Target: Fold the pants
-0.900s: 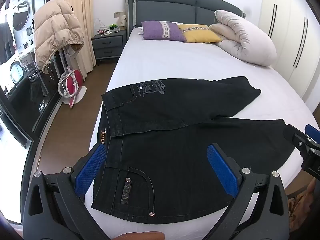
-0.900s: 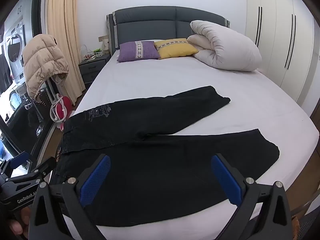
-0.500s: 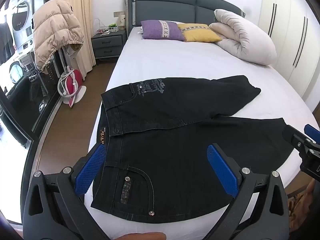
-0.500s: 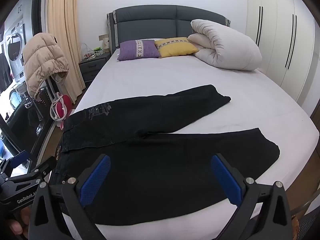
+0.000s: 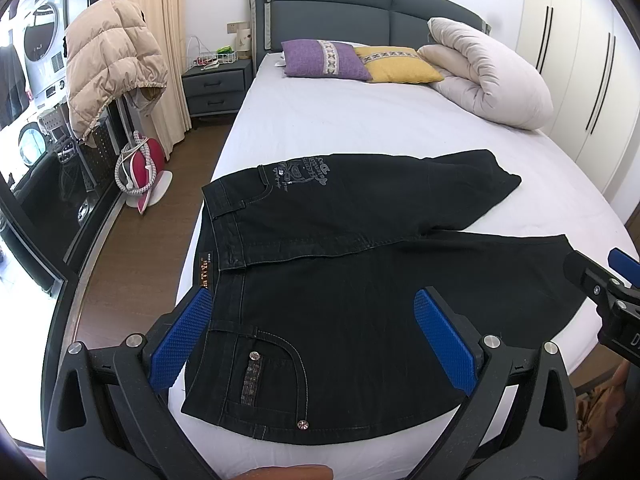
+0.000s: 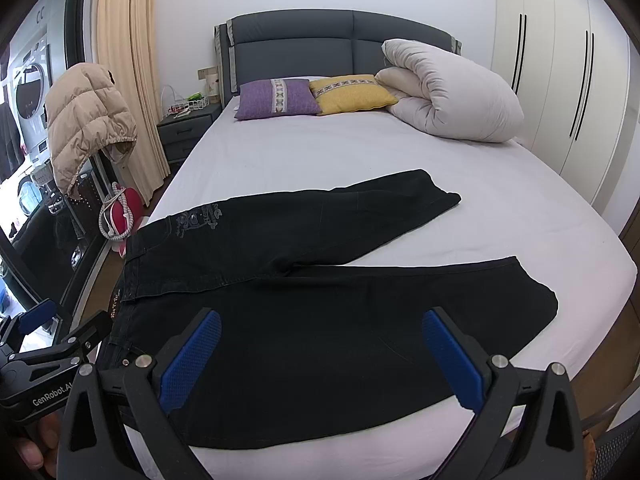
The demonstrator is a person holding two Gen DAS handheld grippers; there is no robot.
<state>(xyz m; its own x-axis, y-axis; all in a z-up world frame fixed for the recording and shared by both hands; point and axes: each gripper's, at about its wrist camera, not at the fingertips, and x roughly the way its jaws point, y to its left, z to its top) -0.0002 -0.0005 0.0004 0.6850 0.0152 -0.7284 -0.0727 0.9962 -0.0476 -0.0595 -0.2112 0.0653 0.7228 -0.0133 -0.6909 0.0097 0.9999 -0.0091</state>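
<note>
Black denim pants (image 5: 360, 280) lie flat on the white-sheeted bed (image 5: 360, 128), waistband at its left edge, legs spread in a V toward the right. My left claw (image 5: 312, 340) hangs over the hip pocket, spread wide, empty. My right claw (image 6: 320, 356) hangs over the near leg, likewise spread, empty.

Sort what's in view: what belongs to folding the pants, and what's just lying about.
For the job: black pants, left gripper, right gripper, bed.
Lying about: purple pillow, yellow pillow, rolled duvet, puffer jacket, nightstand.
</note>
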